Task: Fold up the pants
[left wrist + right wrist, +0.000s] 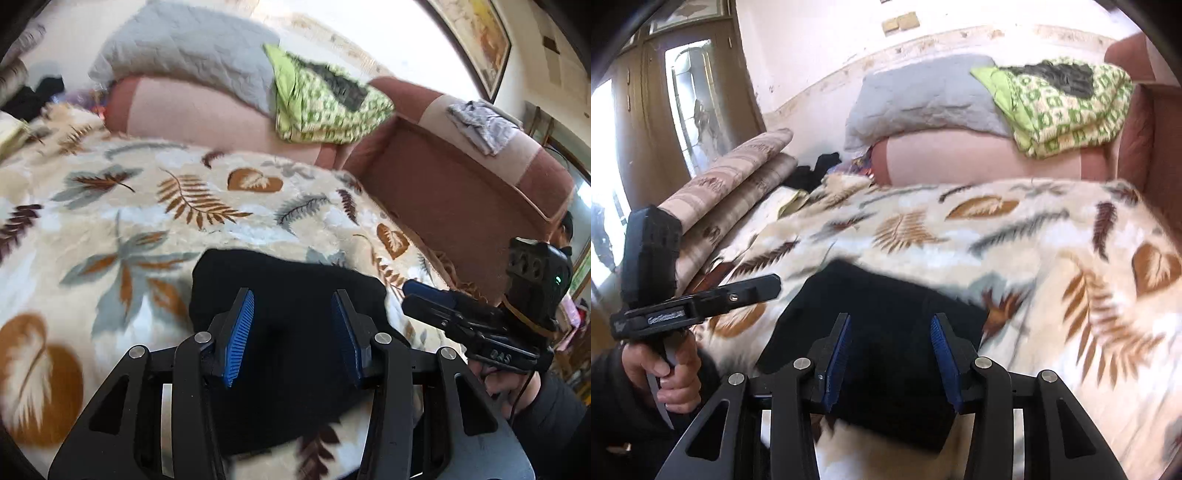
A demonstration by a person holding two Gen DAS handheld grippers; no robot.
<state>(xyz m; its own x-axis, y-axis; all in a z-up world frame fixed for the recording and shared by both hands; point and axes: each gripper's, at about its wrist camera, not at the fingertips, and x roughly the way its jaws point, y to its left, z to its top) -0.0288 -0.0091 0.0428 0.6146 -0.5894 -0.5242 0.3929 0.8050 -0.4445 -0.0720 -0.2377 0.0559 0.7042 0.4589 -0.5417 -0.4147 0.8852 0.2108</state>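
Note:
The black pants (288, 280) lie folded into a compact block on the leaf-patterned blanket (147, 206). They also show in the right wrist view (886, 306). My left gripper (293, 297) hovers just above the pants with its blue pads apart and nothing between them. My right gripper (891, 321) is also open and empty over the near part of the pants. The right gripper (410, 291) shows in the left wrist view at the pants' right edge. The left gripper (774, 284) shows in the right wrist view at their left.
A grey pillow (184, 40) and a green patterned cloth (325, 99) lie at the head of the bed. A reddish bed frame (461, 192) runs along the right side. Rolled beige bedding (738, 173) and dark clothes (816, 170) lie at the left.

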